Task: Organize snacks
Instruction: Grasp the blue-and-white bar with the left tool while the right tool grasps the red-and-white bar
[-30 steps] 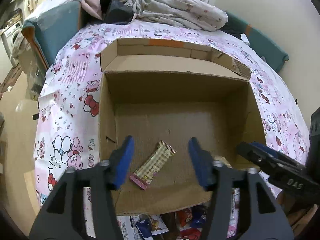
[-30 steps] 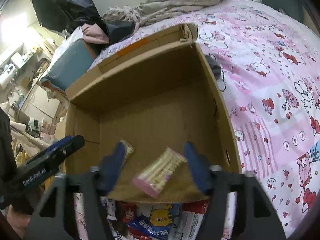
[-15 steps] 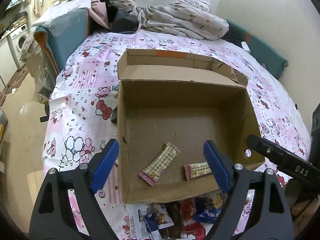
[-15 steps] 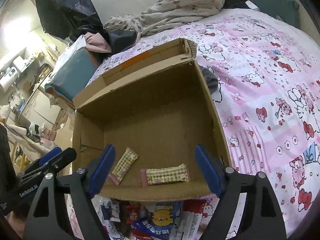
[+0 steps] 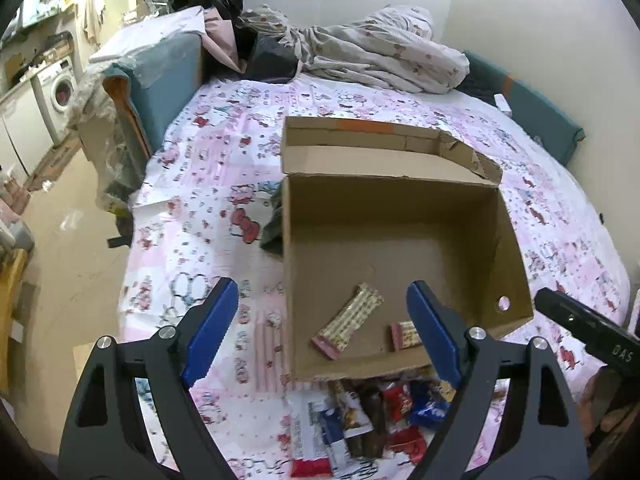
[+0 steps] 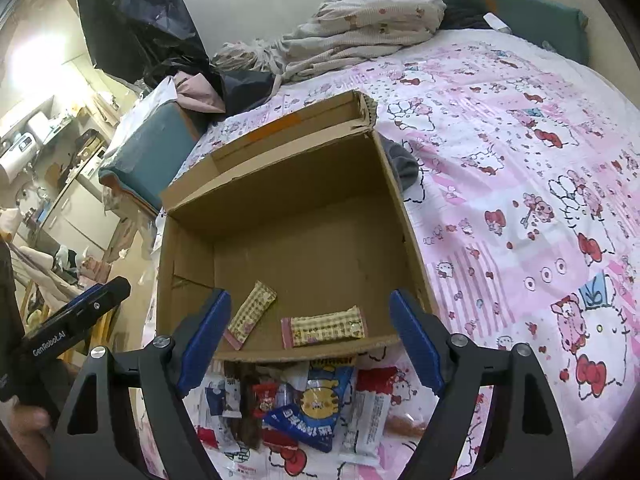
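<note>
Left gripper (image 5: pixel 320 330): seen in the lower half of the left wrist view, its blue-padded fingers (image 5: pixel 210 334) spread wide with nothing between them; its dark body also shows at the left edge of the right wrist view.
Right gripper (image 6: pixel 310 338): placed low in the right wrist view, fingers (image 6: pixel 416 344) spread wide and nothing gripped; it also shows at the right edge of the left wrist view.
Cardboard box (image 5: pixel 508 248): set open on the bed, centre of both views, its flap folded back at the far side.
Checkered snack bar (image 5: pixel 347 321): laid diagonally on the box floor, near the front wall, lower centre of the left wrist view.
Second checkered snack bar (image 6: pixel 323 331): laid crosswise just inside the front wall, near the first bar but apart from it; partly hidden by a finger in the left wrist view.
Pile of snack packets (image 6: pixel 304 412): heaped on the bedsheet just outside the box's front wall, at the bottom centre.
Bedsheet (image 6: pixel 520 208): pink and white, printed with cartoon figures, spread under the box.
Bundled blanket (image 5: pixel 380 56): heaped at the upper centre, beyond the box.
</note>
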